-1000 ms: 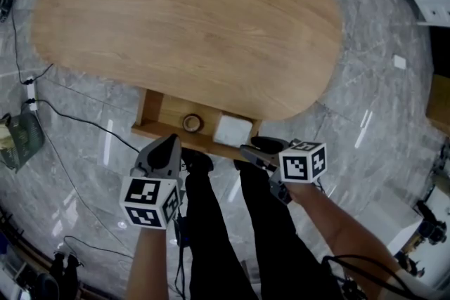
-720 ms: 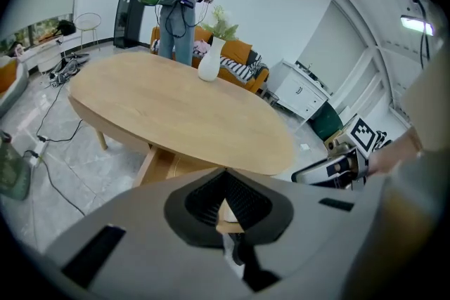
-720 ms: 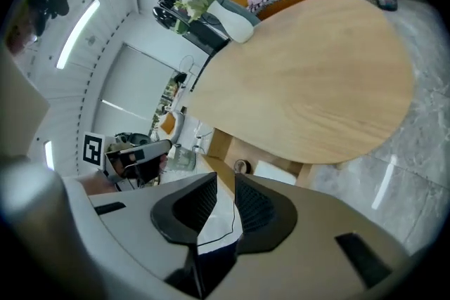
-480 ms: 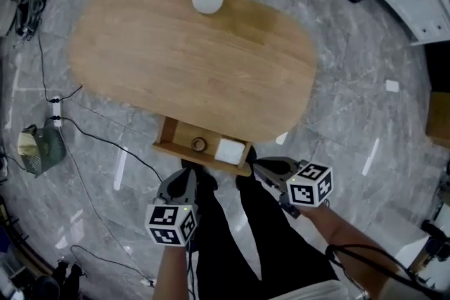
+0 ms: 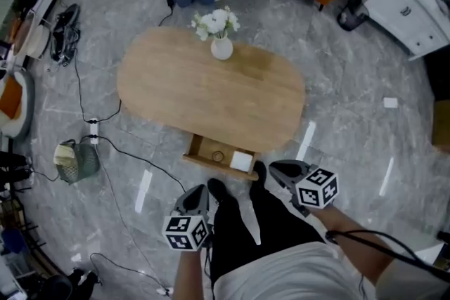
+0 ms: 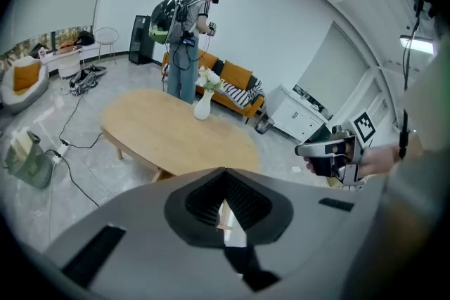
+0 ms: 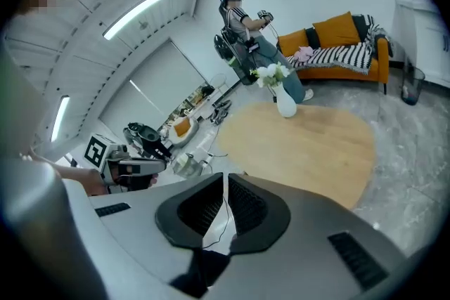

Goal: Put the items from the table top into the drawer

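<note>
While held well back from the table (image 5: 183, 91), shut on nothing.
Left tongs (image 5: 199, 191) together, right tongs (image 5: 279, 167) just closed, empty; roll (image 5: 218, 157) and white box (image 5: 241, 161) inside open drawer (image 5: 194, 150).

Light: bright, even; ceiling strips (image 7: 133, 14) up-left of right gripper (image 7: 223, 214) jaws | Glare: floor (image 5: 144, 190) streaks | Lens: fisheye bending, dark corners | Focus: near jaws soft
</note>
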Tool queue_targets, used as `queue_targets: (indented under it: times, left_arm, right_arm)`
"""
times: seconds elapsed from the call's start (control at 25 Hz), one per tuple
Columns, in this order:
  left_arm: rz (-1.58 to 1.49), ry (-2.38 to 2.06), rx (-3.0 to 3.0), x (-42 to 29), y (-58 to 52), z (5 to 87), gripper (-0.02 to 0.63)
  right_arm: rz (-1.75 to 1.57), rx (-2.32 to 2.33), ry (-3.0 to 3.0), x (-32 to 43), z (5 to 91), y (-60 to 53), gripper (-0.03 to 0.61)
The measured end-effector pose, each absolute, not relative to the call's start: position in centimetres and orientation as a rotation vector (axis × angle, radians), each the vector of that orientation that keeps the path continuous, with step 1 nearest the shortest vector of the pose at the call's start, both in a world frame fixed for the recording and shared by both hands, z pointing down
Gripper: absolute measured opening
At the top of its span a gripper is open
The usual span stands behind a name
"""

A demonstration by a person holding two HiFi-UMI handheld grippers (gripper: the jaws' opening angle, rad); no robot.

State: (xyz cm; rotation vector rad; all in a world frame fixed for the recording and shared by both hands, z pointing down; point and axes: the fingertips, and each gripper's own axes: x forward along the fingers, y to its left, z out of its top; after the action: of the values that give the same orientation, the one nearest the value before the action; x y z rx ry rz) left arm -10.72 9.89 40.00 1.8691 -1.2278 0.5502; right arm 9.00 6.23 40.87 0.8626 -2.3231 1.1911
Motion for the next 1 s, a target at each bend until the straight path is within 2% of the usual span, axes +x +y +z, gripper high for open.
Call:
queue_targets:
  times: [0.32, 1.0]
  left_arm:
    - [0.534, -1.215, 1.969, -14.2, 11.1, 32.3, 0.0]
    - [0.531, -1.085, 2.186, -17.3, 13.7, 24.2, 0.0]
  right_arm:
    - [1.092, 1.027, -2.35, 8.5, 33.4, 8.2, 0.046]
    - [0.924, 1.316, -2.375, 6.2, 25.0, 13.0, 0.046]
